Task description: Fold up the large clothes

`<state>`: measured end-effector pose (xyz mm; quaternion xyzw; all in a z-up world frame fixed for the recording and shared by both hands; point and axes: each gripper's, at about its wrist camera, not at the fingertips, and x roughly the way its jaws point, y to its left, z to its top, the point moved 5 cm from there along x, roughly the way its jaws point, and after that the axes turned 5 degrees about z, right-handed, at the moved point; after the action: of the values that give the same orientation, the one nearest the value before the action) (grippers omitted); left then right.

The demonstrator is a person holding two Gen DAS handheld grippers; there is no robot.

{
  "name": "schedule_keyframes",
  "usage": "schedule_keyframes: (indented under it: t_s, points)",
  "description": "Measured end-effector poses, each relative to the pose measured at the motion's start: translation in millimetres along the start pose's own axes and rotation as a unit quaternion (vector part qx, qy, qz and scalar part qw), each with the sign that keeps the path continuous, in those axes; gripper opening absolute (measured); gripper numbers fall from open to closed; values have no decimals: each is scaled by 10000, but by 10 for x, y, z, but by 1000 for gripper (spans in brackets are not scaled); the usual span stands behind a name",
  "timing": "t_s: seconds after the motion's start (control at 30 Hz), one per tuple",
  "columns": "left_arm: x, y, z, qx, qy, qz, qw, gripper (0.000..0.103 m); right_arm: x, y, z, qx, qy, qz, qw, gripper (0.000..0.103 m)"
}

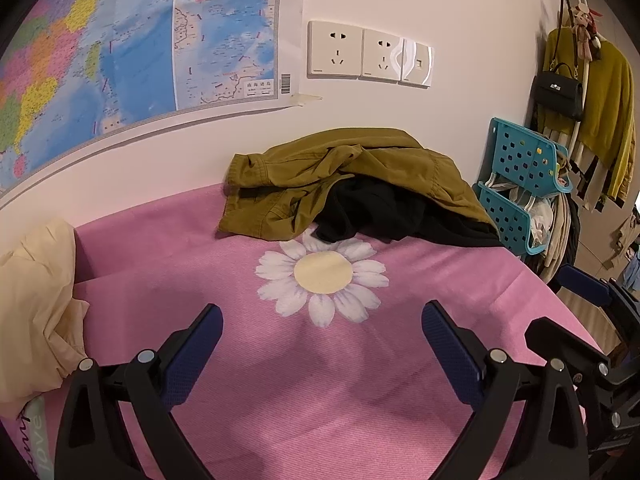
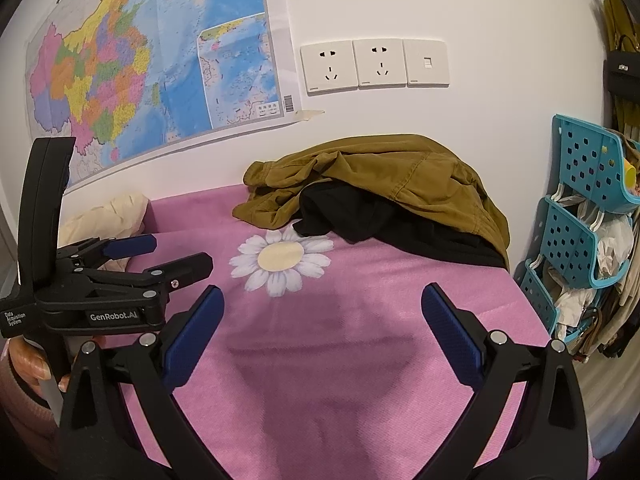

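- Pink bed cover (image 1: 328, 400) filling the lower part of both views, printed with a white daisy (image 1: 323, 275) near its middle, wall along the far edge.
- Colourful map (image 1: 120, 40) taped to the wall above the far-left part of the bed; white socket plates (image 1: 370, 54) just right of it.
- Olive-green jacket (image 1: 340, 176) heaped and crumpled at the far edge of the bed, toward the far-right corner, draped over a black garment (image 1: 384, 212) whose edge touches the daisy's top petals.
- Cream fabric bundle (image 1: 36, 300) at the left edge of the bed.
- Teal perforated rack (image 1: 520, 184) just off the right edge, stuffed with cloth and bags; yellow-green top and black handbag (image 1: 558, 92) hanging above it.
- Left gripper (image 1: 322, 332) hovering above bare pink cover at the near side, fingers spread wide and empty, daisy between the tips and the clothes pile, jacket well ahead.
- Right gripper (image 2: 322, 312) likewise spread wide, empty, over bare cover, pile straight ahead beyond the daisy.
- Seen from the right wrist, left gripper alongside at the left, held by a hand (image 2: 28, 360).
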<state>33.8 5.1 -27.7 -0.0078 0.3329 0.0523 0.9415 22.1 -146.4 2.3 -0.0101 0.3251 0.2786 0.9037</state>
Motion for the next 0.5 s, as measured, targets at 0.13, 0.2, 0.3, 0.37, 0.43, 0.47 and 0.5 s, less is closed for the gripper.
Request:
schedule_keyframes:
  t_s: [0.13, 0.2, 0.3, 0.37, 0.43, 0.47, 0.5]
  points:
    - [4, -4, -1, -7, -2, -3, 10000, 96, -1, -4, -3, 21, -3, 22, 10000, 97]
    - [6, -2, -4, -4, -4, -14, 10000, 96, 0, -2, -3, 20, -9, 12, 10000, 97]
    - [5, -2, -5, -4, -7, -10, 10000, 96, 0, 2, -10, 11, -8, 1, 10000, 97]
    - [3, -5, -7, -8, -9, -12, 10000, 96, -1, -1, -7, 26, -5, 17, 10000, 97]
    - [1, -6, -10, -3, -15, -7, 10000, 96, 3, 0, -7, 15, -18, 8, 10000, 97]
    - [6, -4, -11, -2, -15, -5, 10000, 96, 3, -4, -6, 19, -13, 12, 10000, 97]
    - [3, -6, -9, 1, -7, -7, 10000, 96, 4, -3, -8, 23, -12, 21, 10000, 97]
